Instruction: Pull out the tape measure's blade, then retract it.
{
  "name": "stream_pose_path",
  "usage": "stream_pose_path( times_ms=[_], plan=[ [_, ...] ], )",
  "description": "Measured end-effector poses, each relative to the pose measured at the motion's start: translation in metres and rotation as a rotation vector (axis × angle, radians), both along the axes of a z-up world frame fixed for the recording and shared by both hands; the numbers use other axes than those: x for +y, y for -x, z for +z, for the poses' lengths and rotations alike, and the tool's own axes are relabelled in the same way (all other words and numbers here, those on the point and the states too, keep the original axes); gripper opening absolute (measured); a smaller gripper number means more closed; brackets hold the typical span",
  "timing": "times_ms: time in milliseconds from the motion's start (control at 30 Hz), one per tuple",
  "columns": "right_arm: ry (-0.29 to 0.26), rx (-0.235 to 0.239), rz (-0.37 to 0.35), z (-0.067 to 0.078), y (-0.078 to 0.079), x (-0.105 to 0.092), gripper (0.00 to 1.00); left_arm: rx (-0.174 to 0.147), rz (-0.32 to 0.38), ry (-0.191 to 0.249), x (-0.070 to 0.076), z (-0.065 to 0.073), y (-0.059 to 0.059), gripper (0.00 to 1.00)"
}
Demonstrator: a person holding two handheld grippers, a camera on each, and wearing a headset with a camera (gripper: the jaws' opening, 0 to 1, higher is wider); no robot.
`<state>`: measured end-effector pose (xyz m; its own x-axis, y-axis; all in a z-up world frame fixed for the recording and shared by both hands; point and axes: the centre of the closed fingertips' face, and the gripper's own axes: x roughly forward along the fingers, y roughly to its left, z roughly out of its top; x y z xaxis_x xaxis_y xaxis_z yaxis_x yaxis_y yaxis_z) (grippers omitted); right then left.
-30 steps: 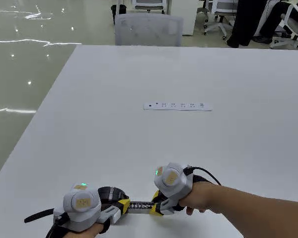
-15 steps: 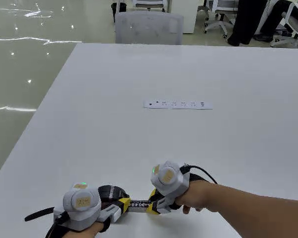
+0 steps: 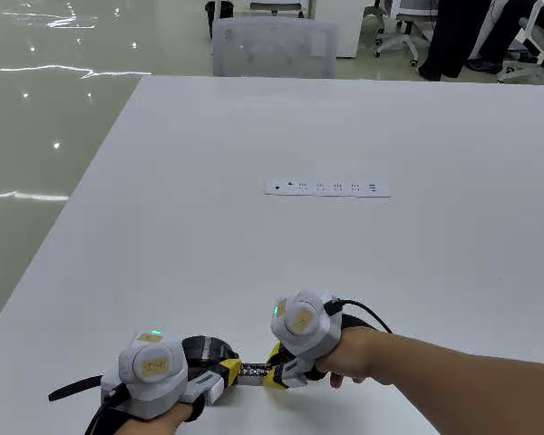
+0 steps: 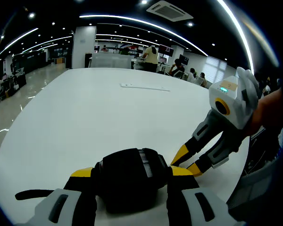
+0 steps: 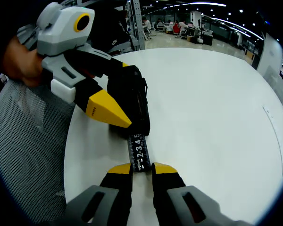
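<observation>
Closer together now: our right claw [image 5: 141, 168] has crept toward the left claw [image 4: 132, 171], pinching the blade [image 5: 138, 148]. We count two claws and one tape measure [image 5: 130, 100], clamped in the left claw on the tabletop [image 3: 254, 136].

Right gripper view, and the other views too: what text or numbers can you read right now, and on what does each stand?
"2 3 4 5": on the blade, between the tape measure case and the right hand-held gripper.
Power strip markings: too small to read.
Nothing else is legible.
</observation>
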<state>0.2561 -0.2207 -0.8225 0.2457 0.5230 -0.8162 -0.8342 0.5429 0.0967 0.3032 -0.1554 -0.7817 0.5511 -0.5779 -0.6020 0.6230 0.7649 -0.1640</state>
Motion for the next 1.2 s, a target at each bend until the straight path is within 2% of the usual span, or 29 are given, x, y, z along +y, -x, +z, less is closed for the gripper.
stream_pose_path(
  times_ms=[400,967,1200],
  plan=[
    [-0.012,0.000,-0.008,0.000,-0.004,0.008,0.14,0.000,0.002,0.000,0.001,0.000,0.000,0.56],
    [0.006,-0.008,0.024,0.000,-0.007,0.015,0.14,0.000,0.003,0.001,0.001,-0.001,0.001,0.56],
    [-0.009,-0.007,0.023,0.000,-0.009,0.020,0.14,0.001,0.004,0.002,0.001,0.000,0.001,0.56]
  ],
)
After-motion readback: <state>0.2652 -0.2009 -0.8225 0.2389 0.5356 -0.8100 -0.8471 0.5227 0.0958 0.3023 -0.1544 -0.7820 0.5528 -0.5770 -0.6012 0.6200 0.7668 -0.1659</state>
